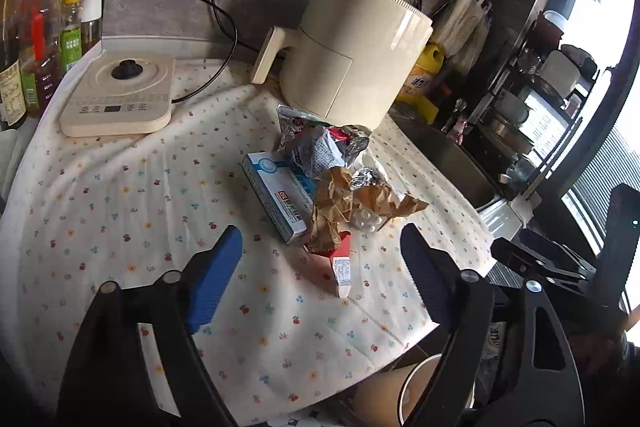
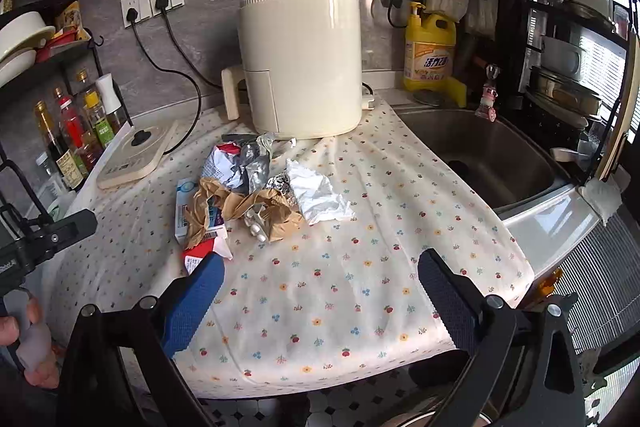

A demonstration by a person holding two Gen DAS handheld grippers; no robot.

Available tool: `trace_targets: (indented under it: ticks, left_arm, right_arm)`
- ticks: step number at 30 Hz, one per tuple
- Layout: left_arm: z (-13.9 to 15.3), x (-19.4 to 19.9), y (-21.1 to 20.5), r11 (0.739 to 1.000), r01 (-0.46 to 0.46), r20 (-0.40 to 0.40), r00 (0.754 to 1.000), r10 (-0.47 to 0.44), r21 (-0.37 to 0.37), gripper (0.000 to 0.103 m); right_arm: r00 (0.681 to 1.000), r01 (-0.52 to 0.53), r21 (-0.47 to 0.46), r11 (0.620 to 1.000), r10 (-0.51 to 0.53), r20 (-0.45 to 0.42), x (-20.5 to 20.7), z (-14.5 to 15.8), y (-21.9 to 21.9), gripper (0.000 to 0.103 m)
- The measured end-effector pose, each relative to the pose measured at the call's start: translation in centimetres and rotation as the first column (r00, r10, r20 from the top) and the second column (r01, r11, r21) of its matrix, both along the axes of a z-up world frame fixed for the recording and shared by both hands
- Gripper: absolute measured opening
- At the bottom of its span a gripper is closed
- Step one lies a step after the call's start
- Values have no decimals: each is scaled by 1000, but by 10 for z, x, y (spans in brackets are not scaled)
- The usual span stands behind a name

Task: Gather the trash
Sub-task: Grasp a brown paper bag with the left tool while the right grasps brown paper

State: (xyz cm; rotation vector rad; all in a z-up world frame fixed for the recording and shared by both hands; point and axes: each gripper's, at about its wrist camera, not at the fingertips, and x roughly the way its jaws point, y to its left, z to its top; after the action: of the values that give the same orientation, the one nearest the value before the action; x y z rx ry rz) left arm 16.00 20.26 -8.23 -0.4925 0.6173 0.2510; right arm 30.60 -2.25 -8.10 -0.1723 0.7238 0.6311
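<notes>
Mid-worktop, just in front of the air fryer [image 2: 300, 63], trash pile [image 2: 256, 195] sits untouched, left gripper [image 1: 320, 259] and right gripper [image 2: 320, 279] jaws both wide open and empty; I'd take the red carton [image 1: 338, 265] nearest the front edge first.

A home kitchen, plainly: stainless steel sink [image 2: 480, 155] set into the counter, yellow dish-soap jug [image 2: 429, 47] beside it, cream cylindrical air fryer [image 2: 304, 63] plugged into grey-tiled wall sockets [image 2: 154, 3], oil and sauce bottles [image 2: 76, 135] crowded under a black shelf with stacked bowls [image 2: 22, 43], flower-print cloth [image 2: 340, 287] over the worktop.
</notes>
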Motion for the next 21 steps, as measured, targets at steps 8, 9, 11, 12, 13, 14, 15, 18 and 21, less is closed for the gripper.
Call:
trace_targets:
  ticks: [8,9,11,12,13,14,15,18,21]
  left_arm:
    - [-23,56,18,991,127,-45,991,-130,-49,66]
    - [-26,63,19,988,142,-54,988,-145,-57,66]
    - [-33,75,21,982,175,-63,982,-180,-73,63]
    - [-35,82,21,979,189,-68,979,-194,-77,63]
    - [-38,88,22,976,201,-72,976,-207,-81,63]
    - [-40,93,23,973,213,-79,972,-219,-87,63]
    - [-44,99,23,971,222,-89,969,-230,-93,63]
    - [-55,113,27,959,247,-98,960,-261,-136,55]
    - [-61,122,29,951,266,-122,950,-286,-156,32]
  right_arm:
    - [997,45,-11,999,-46,-59,24,-8,22,94]
    - [996,51,-14,999,-52,-69,27,-9,24,93]
    - [995,53,-19,998,-55,-84,30,-11,28,91]
    - [994,54,-22,998,-56,-92,32,-12,30,90]
    - [993,54,-22,998,-56,-101,34,-14,32,89]
    - [992,52,-20,998,-54,-113,35,-15,34,86]
    - [991,48,-16,999,-50,-126,37,-17,36,84]
    - [987,35,-3,999,-35,-156,43,-19,43,78]
    - [984,20,3,1000,-20,-178,49,-22,54,73]
